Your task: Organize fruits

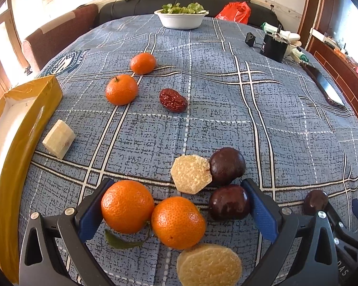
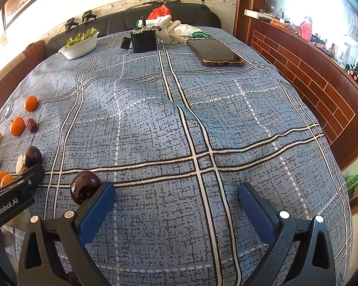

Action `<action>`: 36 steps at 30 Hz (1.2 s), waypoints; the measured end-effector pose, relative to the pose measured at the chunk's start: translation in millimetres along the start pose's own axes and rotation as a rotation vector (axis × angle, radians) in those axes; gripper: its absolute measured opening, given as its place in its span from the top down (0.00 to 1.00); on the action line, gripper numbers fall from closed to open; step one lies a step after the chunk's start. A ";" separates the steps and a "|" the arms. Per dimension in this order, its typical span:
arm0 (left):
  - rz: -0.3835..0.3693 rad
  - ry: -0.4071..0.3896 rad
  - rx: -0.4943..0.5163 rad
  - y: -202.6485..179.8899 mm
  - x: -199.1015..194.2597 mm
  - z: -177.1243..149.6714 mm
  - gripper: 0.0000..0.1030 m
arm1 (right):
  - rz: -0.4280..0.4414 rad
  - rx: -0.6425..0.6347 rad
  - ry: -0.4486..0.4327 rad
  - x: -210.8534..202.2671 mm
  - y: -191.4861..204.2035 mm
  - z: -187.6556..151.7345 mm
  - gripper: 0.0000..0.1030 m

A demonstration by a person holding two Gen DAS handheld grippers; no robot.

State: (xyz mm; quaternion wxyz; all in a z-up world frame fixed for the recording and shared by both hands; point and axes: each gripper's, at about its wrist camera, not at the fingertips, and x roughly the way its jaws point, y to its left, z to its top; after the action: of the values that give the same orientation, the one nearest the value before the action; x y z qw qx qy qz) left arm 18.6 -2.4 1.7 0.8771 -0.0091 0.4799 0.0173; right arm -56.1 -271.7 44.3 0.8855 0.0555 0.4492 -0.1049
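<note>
My left gripper point(image 1: 176, 205) is open. Between its fingers lie two oranges point(image 1: 127, 206) point(image 1: 178, 222) and a dark plum point(image 1: 229, 202) on the blue plaid cloth. A second plum point(image 1: 227, 165) and a pale cut slice point(image 1: 191, 174) sit just ahead; another slice point(image 1: 209, 265) lies close below. Two more oranges point(image 1: 121, 89) point(image 1: 142, 63) and a red date point(image 1: 173, 100) lie farther off. My right gripper point(image 2: 176, 202) is open and empty over bare cloth, with a dark plum point(image 2: 85, 187) just outside its left finger.
A yellow open box point(image 1: 28, 124) stands at the left edge with a pale cut block point(image 1: 59, 138) beside it. A white bowl of greens point(image 1: 181, 20), a black box point(image 2: 143, 39) and a phone point(image 2: 216, 52) lie at the far side.
</note>
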 end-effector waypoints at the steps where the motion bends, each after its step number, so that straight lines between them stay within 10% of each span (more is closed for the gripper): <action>1: -0.002 0.001 0.004 0.3 -1.2 -4.3 0.00 | 0.000 0.000 0.000 0.0 -0.1 0.2 0.00; 6: -0.072 -0.035 -0.027 10.6 -18.1 -16.5 0.05 | 0.001 0.000 0.000 -0.1 -0.2 0.9 0.00; 14: -0.006 -0.471 -0.048 61.5 -135.5 -38.8 0.06 | 0.003 0.001 0.000 -0.9 -0.5 -1.3 0.00; 25: 0.065 -0.752 -0.045 149.5 -265.9 -67.4 0.04 | 0.014 -0.025 0.112 5.2 -3.8 9.5 0.00; 29: 0.040 -0.718 -0.058 155.7 -269.4 -72.4 0.03 | 0.035 -0.060 0.164 6.6 -5.2 14.5 0.01; 31: 0.008 -0.703 -0.063 158.7 -264.4 -78.6 0.03 | 0.050 -0.024 0.132 -9.3 -12.4 13.7 0.17; 36: -0.081 -0.570 -0.035 149.1 -220.0 -78.9 0.03 | 0.263 -0.031 0.014 -65.3 -8.4 -11.1 0.17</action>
State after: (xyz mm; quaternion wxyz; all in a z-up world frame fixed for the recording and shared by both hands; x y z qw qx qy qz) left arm -172.3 139.2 144.5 0.9763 -0.0381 0.2131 -0.0077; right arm -104.3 -268.8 90.4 0.8892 0.1008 0.4459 0.0194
